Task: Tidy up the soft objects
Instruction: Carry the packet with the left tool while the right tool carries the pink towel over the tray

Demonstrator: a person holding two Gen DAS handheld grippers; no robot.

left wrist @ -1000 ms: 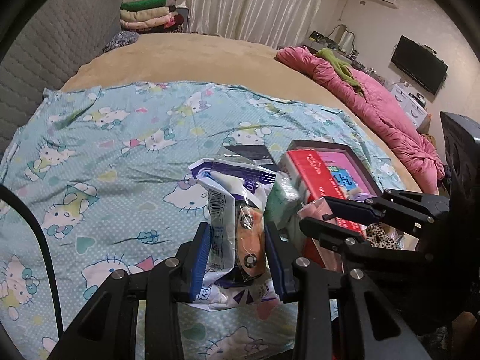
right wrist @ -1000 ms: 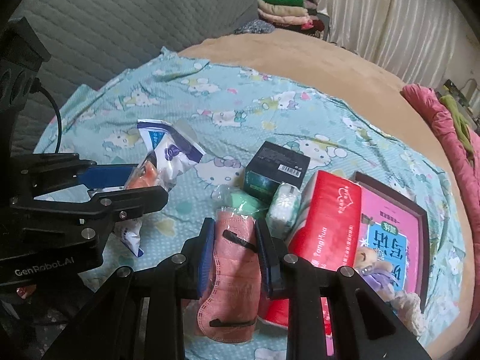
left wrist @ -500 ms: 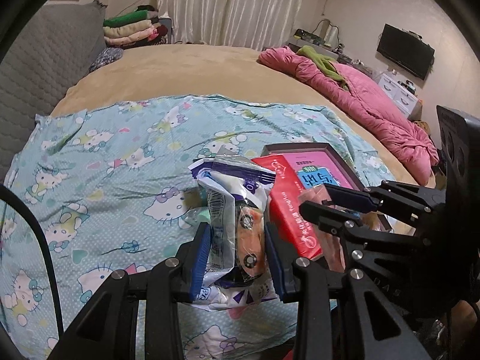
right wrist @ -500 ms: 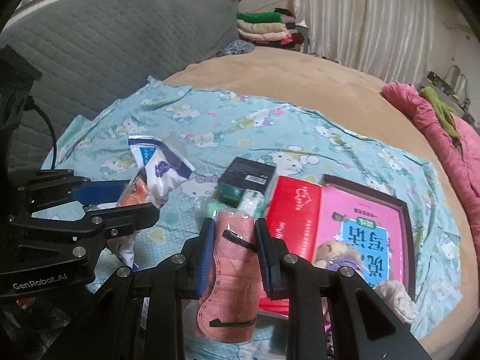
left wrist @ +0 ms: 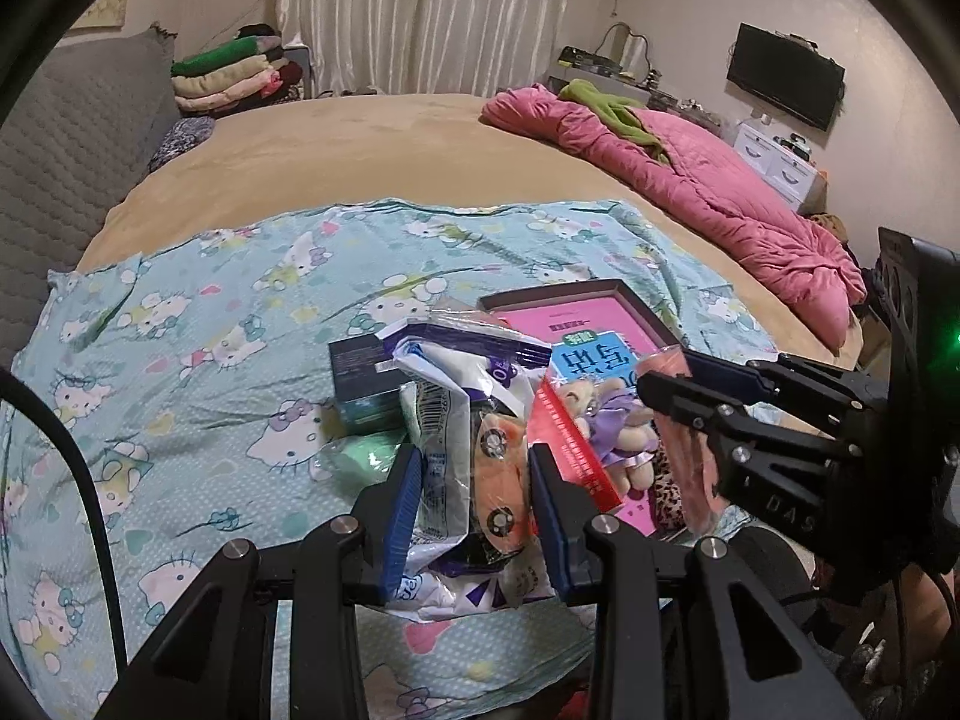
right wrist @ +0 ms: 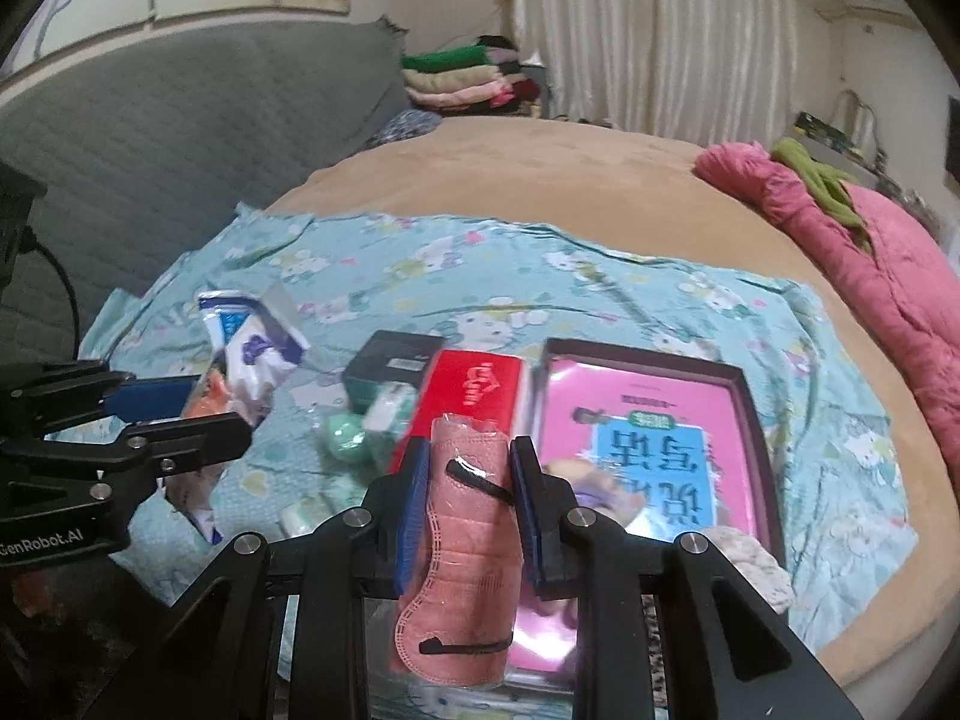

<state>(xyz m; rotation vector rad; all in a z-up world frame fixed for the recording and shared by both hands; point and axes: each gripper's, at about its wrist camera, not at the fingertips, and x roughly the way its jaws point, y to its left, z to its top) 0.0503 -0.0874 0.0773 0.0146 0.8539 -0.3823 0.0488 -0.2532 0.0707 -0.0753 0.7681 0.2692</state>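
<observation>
My left gripper (left wrist: 474, 468) is shut on a white and purple plastic packet (left wrist: 462, 420) with an orange item inside, held above the Hello Kitty sheet (left wrist: 210, 360). It also shows in the right wrist view (right wrist: 252, 360). My right gripper (right wrist: 470, 462) is shut on a pink face mask in clear wrap (right wrist: 468, 546), held above the red tissue pack (right wrist: 474, 396) and the pink box (right wrist: 660, 438). A small purple plush doll (left wrist: 612, 426) lies on the pink box (left wrist: 576, 330).
A dark box (right wrist: 390, 366), green soft balls (right wrist: 345, 435) and small white packs lie on the sheet. A pink quilt (left wrist: 690, 180) lies at the bed's right. Folded clothes (left wrist: 228, 75) are stacked at the back. A grey headboard (right wrist: 180, 138) stands left.
Both grippers have risen and tilted up with their loads still held; the room's far side has come into view. The right gripper moved right over the red pack and pink box.
</observation>
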